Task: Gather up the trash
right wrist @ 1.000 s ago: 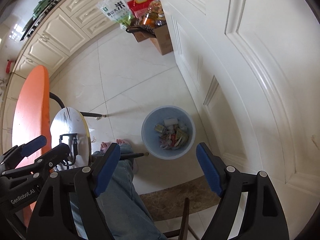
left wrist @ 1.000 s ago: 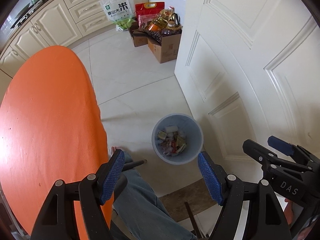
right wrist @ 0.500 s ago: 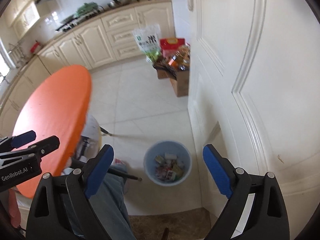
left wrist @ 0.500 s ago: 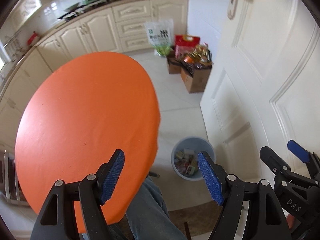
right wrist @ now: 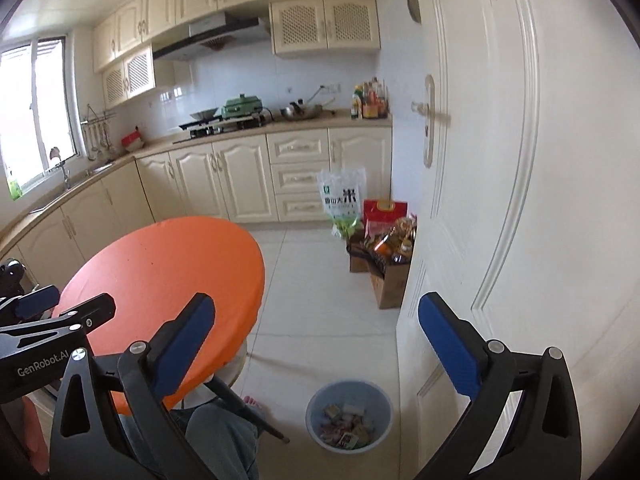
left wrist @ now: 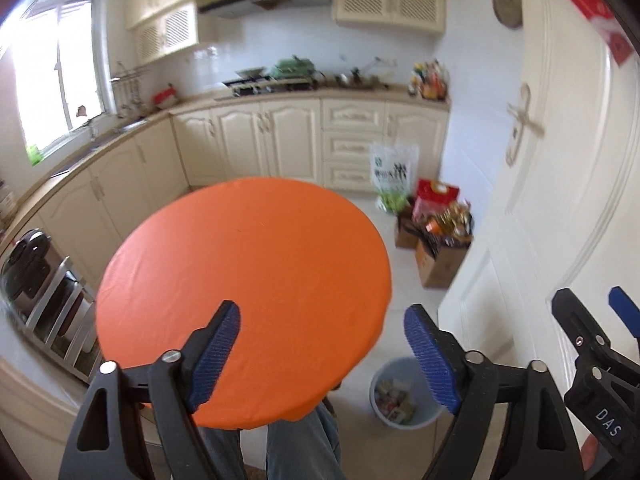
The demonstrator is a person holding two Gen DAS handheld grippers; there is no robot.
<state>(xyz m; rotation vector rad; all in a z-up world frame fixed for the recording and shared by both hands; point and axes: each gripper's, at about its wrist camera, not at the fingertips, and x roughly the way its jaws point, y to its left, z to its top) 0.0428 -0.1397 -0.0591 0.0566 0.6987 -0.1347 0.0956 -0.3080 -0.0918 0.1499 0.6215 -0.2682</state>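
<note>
- Left tool (left wrist: 322, 350): blue-padded fingers wide apart, nothing between them; jaws have just been opening further. It hangs over the near edge of the round orange-covered table (left wrist: 248, 280).
- Right tool (right wrist: 316, 344): fingers at their widest, empty, also just been opening. It sits off the table's door-side edge, above bare floor.
- Round pale-blue plastic waste bin (right wrist: 349, 416): stands on the white tile floor just beside the table's foot, close to the white panelled door (right wrist: 500, 200). Mixed wrappers and small cartons lie inside it.
- Table top shows no loose trash in either view.
- Key relation: the bin lies below and ahead of both tools, on the door side of the table; the right tool looks the nearer. The bin is round, so it has no long axis to line up with.
- Judgement: collecting looks about finished.
</note>
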